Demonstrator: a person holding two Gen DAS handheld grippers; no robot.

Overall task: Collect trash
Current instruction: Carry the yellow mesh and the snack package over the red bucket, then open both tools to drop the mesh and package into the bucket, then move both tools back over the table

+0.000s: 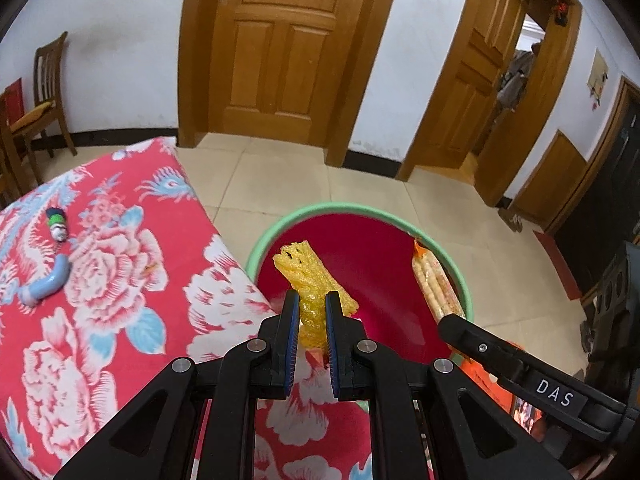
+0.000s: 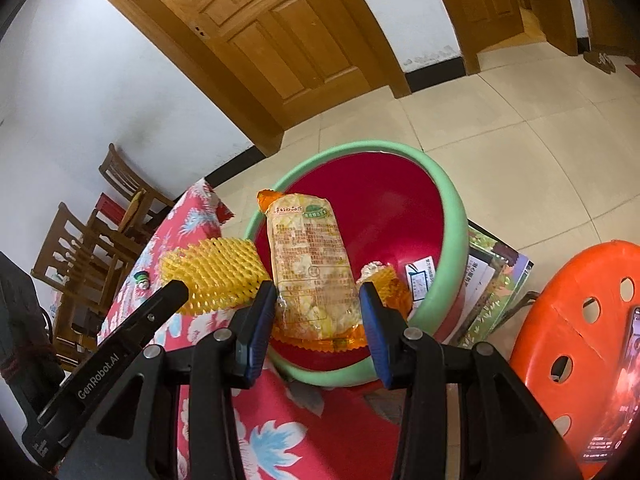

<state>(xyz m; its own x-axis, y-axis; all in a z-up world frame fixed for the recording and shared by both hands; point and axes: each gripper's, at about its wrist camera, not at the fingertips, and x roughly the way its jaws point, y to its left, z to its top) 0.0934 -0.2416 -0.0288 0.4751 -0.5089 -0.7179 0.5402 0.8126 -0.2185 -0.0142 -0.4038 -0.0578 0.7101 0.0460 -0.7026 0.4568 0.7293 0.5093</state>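
Note:
My left gripper (image 1: 312, 300) is shut on a yellow foam fruit net (image 1: 310, 280), which stands upright over the near edge of a red basin with a green rim (image 1: 340, 206). In the right wrist view that net (image 2: 212, 276) hangs beside the basin (image 2: 452, 216). My right gripper (image 2: 318, 312) is shut on a clear snack packet with orange ends (image 2: 308, 264), held over the basin's inside. The packet (image 1: 434, 284) also shows in the left wrist view. A crumpled orange net (image 2: 386, 280) and a white slip (image 2: 420, 280) lie in the basin.
The table has a red floral cloth (image 1: 100, 280) with a small green-and-white bottle (image 1: 58, 224) and a blue tube (image 1: 48, 280) on it. Picture books (image 2: 500, 280) lie under the basin. An orange stool (image 2: 580, 300) carries a phone (image 2: 624, 384). Wooden chairs (image 2: 100, 232) stand behind.

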